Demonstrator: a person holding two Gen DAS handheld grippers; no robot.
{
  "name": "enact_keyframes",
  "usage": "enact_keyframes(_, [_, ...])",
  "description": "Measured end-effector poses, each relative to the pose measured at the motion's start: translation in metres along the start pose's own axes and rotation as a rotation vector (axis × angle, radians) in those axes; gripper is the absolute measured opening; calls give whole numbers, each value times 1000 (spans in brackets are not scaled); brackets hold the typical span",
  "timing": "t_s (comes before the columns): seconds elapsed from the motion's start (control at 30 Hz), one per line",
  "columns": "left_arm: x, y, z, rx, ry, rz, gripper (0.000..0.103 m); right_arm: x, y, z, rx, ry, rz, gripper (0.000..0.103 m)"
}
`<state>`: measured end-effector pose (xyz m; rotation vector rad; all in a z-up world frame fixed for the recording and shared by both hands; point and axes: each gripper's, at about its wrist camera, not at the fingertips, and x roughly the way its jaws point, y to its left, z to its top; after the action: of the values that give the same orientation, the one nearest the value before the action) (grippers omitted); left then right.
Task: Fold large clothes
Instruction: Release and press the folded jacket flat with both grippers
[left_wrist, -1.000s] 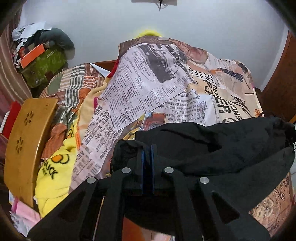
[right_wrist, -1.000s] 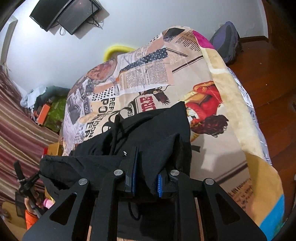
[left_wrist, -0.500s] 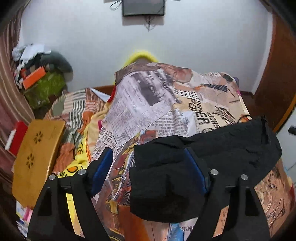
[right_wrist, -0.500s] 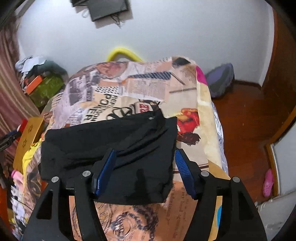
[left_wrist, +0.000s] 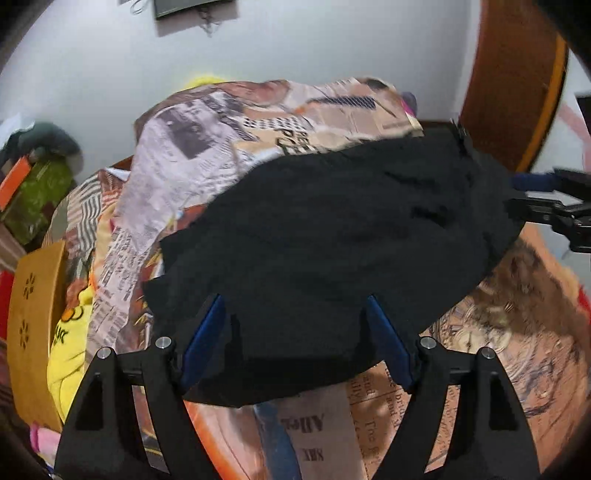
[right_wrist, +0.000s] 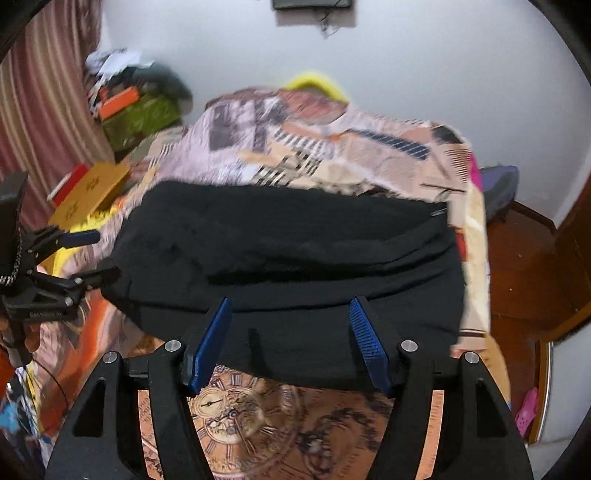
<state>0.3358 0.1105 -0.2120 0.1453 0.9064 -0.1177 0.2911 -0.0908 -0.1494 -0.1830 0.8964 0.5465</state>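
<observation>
A black garment (left_wrist: 332, 229) lies folded in a wide flat bundle across the newspaper-print bedspread (left_wrist: 192, 155). My left gripper (left_wrist: 295, 306) is open over the garment's near left edge, blue pads wide apart and pressing on nothing. The right wrist view shows the same garment (right_wrist: 295, 251) with a fold ridge across its middle. There my right gripper (right_wrist: 291, 302) hovers open at its near edge, nothing pinched. The right gripper (left_wrist: 546, 195) shows at the garment's right end in the left wrist view. In the right wrist view the left gripper (right_wrist: 77, 258) stands at its left end.
A wooden chair back (left_wrist: 33, 325) and a yellow blanket (left_wrist: 70, 354) crowd the bed's left side. A pile with a green bag (right_wrist: 140, 118) sits by the striped curtain (right_wrist: 37, 92). Wooden floor (right_wrist: 524, 258) and a purple backpack (right_wrist: 498, 184) lie right of the bed.
Both grippers were shut on the black garment, then let it go and opened wide. Both drew back toward the near edge, and the garment now rests flat on the bed.
</observation>
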Motion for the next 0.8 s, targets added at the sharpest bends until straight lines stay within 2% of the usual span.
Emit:
enact_keyframes(0.07, [13, -9, 1, 18, 6, 14, 77, 16, 6, -1, -7, 34, 11, 63])
enact_keyframes(0.17, [31, -7, 11, -18, 9, 16, 77, 38, 7, 2, 2, 66, 14, 63])
enact_keyframes(0.37, [53, 14, 45, -140, -39, -9, 80, 52, -17, 26, 113, 14, 32, 63])
enact_keyframes(0.47, [67, 17, 58, -150, -37, -1, 81, 63, -23, 36, 129, 11, 22, 63])
enact_keyframes(0.6, [86, 19, 64, -170, -32, 11, 84, 79, -25, 40, 114, 15, -11, 63])
enact_keyframes(0.8, [104, 33, 61, -271, -6, -46, 88, 83, -28, 38, 121, 14, -21, 65])
